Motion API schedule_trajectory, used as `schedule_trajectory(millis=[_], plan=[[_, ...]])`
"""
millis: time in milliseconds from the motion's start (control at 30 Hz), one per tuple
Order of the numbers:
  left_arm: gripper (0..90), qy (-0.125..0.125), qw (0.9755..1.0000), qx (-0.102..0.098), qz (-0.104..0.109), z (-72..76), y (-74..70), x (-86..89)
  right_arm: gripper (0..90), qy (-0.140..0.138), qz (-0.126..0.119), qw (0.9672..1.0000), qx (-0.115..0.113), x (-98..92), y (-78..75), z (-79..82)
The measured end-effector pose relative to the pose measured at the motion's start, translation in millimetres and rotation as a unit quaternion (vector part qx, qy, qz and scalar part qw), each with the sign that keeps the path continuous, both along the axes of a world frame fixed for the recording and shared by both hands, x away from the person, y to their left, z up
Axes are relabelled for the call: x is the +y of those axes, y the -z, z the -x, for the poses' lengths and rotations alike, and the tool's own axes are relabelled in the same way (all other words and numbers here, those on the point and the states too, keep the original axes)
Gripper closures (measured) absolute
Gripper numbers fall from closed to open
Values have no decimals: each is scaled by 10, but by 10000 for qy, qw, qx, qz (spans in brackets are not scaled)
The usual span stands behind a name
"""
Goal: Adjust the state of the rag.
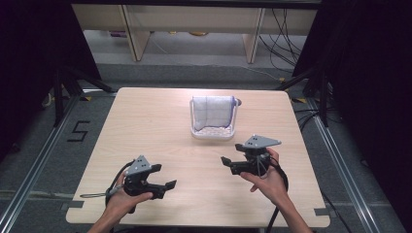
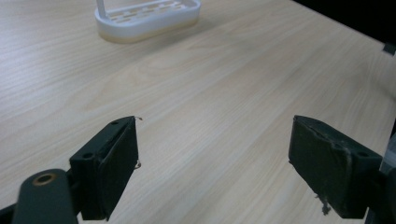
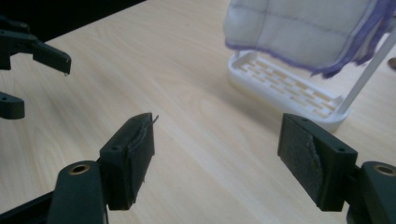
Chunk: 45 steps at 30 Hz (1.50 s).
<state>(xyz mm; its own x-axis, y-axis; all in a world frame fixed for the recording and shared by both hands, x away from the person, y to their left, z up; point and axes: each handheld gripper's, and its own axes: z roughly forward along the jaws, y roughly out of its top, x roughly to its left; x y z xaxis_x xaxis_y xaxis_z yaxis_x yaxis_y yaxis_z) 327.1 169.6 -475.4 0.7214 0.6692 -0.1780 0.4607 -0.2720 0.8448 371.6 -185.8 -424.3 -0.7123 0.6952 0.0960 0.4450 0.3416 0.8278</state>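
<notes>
A light wooden table point(image 1: 145, 126) fills the middle of the high view, standing on a grey floor point(image 1: 29, 160) marked with a black "5" point(image 1: 77, 131). Toward the far edge of the table stands a white slotted rack point(image 1: 212, 132), and a pale quilted cloth point(image 1: 213, 112) with purple edging hangs over its rail, draping down toward the tray.

The left gripper point(image 1: 165, 187) sits low over the near left part of the table, held by the left hand point(image 1: 124, 199); its jaws are spread wide with nothing but bare wood between them, as the left gripper view confirms. The rack's base point(image 2: 147, 18) lies well ahead of its fingers point(image 2: 116, 165), apart from them.

The right gripper point(image 1: 231, 162) is held by the right hand point(image 1: 269, 182) at the near right. Its jaws are also wide apart and empty. In the right gripper view, the cloth point(image 3: 303, 30) and rack point(image 3: 285, 91) lie ahead and to the right of its fingers point(image 3: 308, 158), near but untouched.
</notes>
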Motion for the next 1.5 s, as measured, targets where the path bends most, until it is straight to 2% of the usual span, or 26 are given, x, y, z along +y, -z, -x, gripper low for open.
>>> schedule_trajectory(millis=[67,100,133,200,267,300,333,367,467,567,667,733,767,800,867,933,967,1000,1033,1067,1133,1233,1300,1400,1433,1500], plan=[[155,-48,10000,-2,-19,24,51,15,279,-28,40,10000,28,20,65,27],[155,-33,10000,-13,-37,32,80,30,280,-20,57,9999,127,46,115,59],[155,-55,10000,57,-29,70,151,21,280,-107,101,9999,80,44,133,54],[155,-22,9999,163,-40,110,203,-12,280,-128,79,9997,188,83,165,102],[155,30,9999,161,-15,122,221,-17,280,-204,98,9996,158,90,179,111],[155,52,9998,185,-41,136,226,-14,280,-229,149,9996,111,97,195,122],[155,-16,9998,182,-63,175,245,-24,280,-204,129,9995,191,117,229,170],[155,18,9998,151,-95,190,263,-25,280,-295,151,9994,139,116,257,170],[155,63,9997,115,-212,224,279,-24,280,-261,172,9994,159,118,311,219],[155,43,9997,159,-161,294,317,-33,280,-348,176,9987,314,110,384,296],[155,182,9990,235,-323,350,343,-43,270,-387,127,9985,377,87,434,351],[155,253,9987,204,-395,387,372,-67,261,-337,207,9984,408,70,470,398],[155,392,9967,163,-686,392,362,-50,260,-348,224,9981,457,62,494,424],[155,428,9964,135,-719,407,365,-60,257,-339,219,9980,478,59,518,443],[155,403,9975,168,-551,448,367,-88,245,-444,293,9973,507,47,549,464],[156,417,9974,133,-567,471,360,-79,231,-395,362,9972,515,37,577,511],[156,455,9967,104,-657,473,353,-64,227,-397,402,9966,607,27,583,547],[155,453,9969,131,-632,481,351,-55,226,-400,417,9968,544,20,593,562],[155,421,9973,145,-577,486,355,-55,221,-385,441,9965,596,6,599,594],[155,480,9964,170,-679,486,344,-33,214,-395,462,9962,621,-3,604,609],[155,377,9976,124,-570,494,363,-46,213,-352,528,9958,652,-24,634,646],[155,364,9974,160,-593,496,363,-48,210,-328,580,9950,740,-52,644,691],[155,441,9961,183,-742,482,357,-25,210,-319,592,9952,708,-74,656,710],[156,424,9963,171,-725,481,355,-22,208,-274,592,9947,797,-99,664,738],[155,424,9963,171,-725,481,355,-22,207,-220,599,9952,744,-103,683,756],[155,416,9965,174,-707,480,356,-25,204,-267,665,9943,792,-109,677,761]])
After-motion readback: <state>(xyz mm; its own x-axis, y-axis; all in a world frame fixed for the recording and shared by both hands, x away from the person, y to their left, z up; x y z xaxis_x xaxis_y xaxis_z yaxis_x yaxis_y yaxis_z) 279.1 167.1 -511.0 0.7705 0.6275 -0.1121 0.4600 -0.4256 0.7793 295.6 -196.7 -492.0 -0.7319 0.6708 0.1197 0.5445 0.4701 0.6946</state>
